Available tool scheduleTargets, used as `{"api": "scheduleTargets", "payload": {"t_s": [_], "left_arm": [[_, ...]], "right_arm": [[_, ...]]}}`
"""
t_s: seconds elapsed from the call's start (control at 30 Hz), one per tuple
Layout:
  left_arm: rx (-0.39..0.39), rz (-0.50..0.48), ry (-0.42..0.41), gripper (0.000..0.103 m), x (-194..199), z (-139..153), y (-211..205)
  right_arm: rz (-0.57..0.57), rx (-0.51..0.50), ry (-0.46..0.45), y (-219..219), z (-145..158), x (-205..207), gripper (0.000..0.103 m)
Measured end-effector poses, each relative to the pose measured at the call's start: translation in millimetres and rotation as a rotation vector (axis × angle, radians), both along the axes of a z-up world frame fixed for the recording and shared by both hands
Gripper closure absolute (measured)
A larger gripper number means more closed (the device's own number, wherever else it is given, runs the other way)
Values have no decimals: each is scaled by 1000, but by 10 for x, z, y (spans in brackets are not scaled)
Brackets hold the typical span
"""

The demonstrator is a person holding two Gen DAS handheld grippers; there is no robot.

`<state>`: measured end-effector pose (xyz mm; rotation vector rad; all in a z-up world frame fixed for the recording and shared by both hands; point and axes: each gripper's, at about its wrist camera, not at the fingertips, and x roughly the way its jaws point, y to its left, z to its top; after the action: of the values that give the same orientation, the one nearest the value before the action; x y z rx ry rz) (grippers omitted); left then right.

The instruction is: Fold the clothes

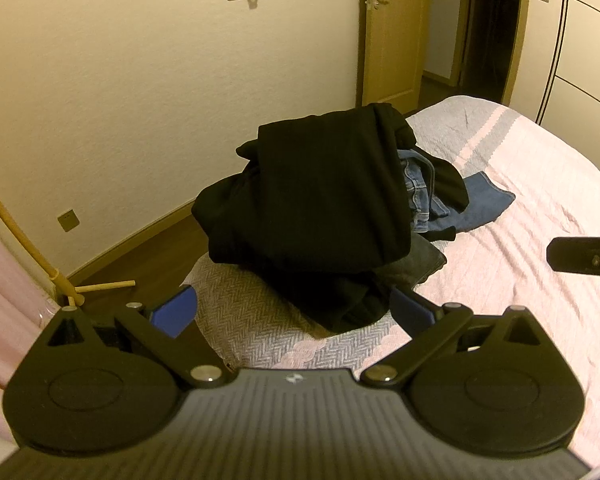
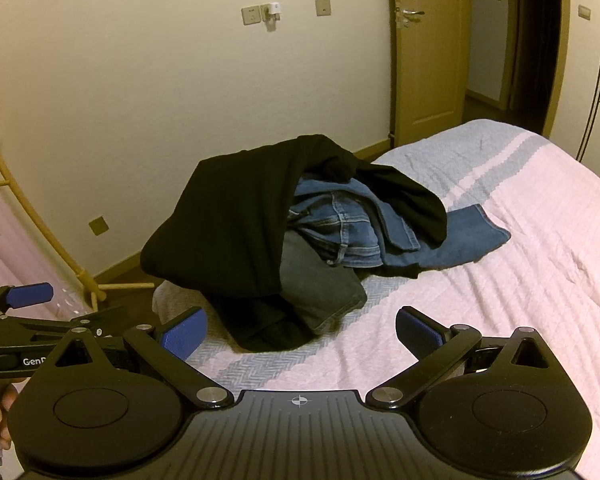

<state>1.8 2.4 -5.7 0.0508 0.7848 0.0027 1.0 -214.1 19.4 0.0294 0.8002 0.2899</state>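
A pink and grey quilted bed [image 2: 520, 264] carries a heap of clothes near its corner: a black fabric garment [image 2: 236, 216] draped over crumpled blue denim jeans [image 2: 340, 228]. The left gripper [image 1: 292, 314] and right gripper [image 2: 300, 330] hover before the heap, jaws apart, empty.

A cream wall [image 2: 148, 92] carries a row of socket plates [image 2: 251, 15] high up and a single one low near the skirting. Dark wood floor [image 1: 140, 256] runs along its foot. A tan door [image 2: 424, 52] with a lever handle stands open onto a dim hallway. The bed [image 2: 532, 240] wears a pink and grey-striped cover (slightly rumpled). A bamboo rack [image 2: 24, 208] leans at left beside pink fabric [image 1: 4, 280]. The light is warm and yellowish.
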Motion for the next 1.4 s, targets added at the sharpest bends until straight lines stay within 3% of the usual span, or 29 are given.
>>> {"api": "scheduleTargets", "payload": {"t_s": [1.4], "left_arm": [[4, 1, 6, 2, -4, 0, 15]], "right_arm": [[-3, -5, 6, -23, -4, 0, 0]]}}
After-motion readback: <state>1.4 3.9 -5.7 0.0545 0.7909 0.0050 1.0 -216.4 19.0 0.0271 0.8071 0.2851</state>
